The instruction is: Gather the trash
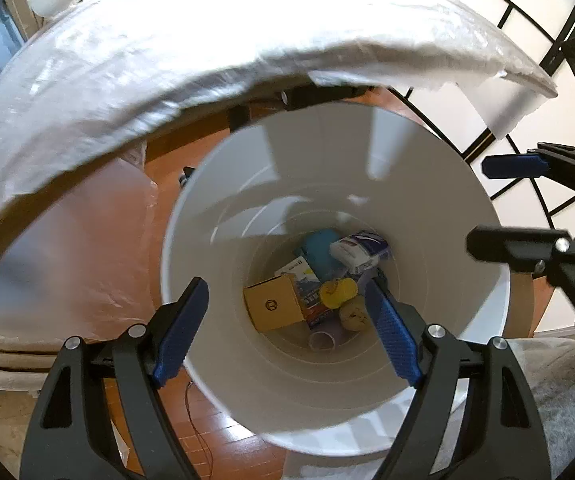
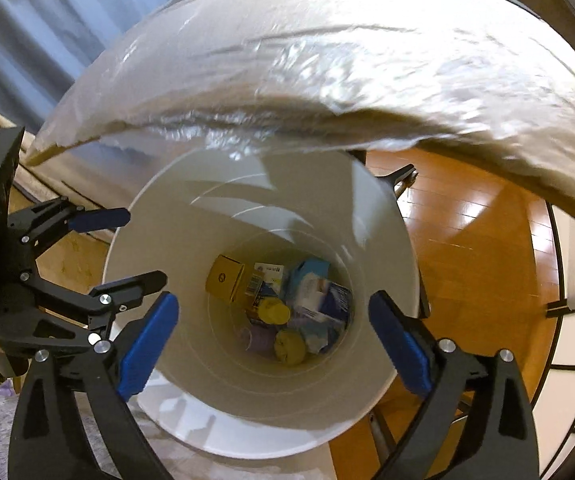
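Note:
A white trash bin (image 1: pixel 215 240) stands on the wood floor under the table edge; it also shows in the right wrist view (image 2: pixel 159 240). At its bottom lie a yellow-brown box (image 1: pixel 273 306), a yellow lid (image 1: pixel 337 292), a blue packet (image 1: pixel 319 250), a white wrapper (image 1: pixel 357 252) and a purple cup (image 1: pixel 323 338). The same box (image 2: pixel 225 278) and lid (image 2: pixel 273 312) show in the right wrist view. My left gripper (image 1: pixel 287 328) is open and empty above the bin mouth. My right gripper (image 2: pixel 273 340) is open and empty above the bin, and shows at the right of the left wrist view (image 1: pixel 499 204).
A round table covered in shiny plastic sheet (image 1: pixel 167 60) overhangs the bin's far side, also in the right wrist view (image 2: pixel 327 60). Wood floor (image 2: pixel 467 240) lies right of the bin. A white paper screen with black frame (image 1: pixel 487 40) stands behind. A grey rug (image 1: pixel 567 400) lies near.

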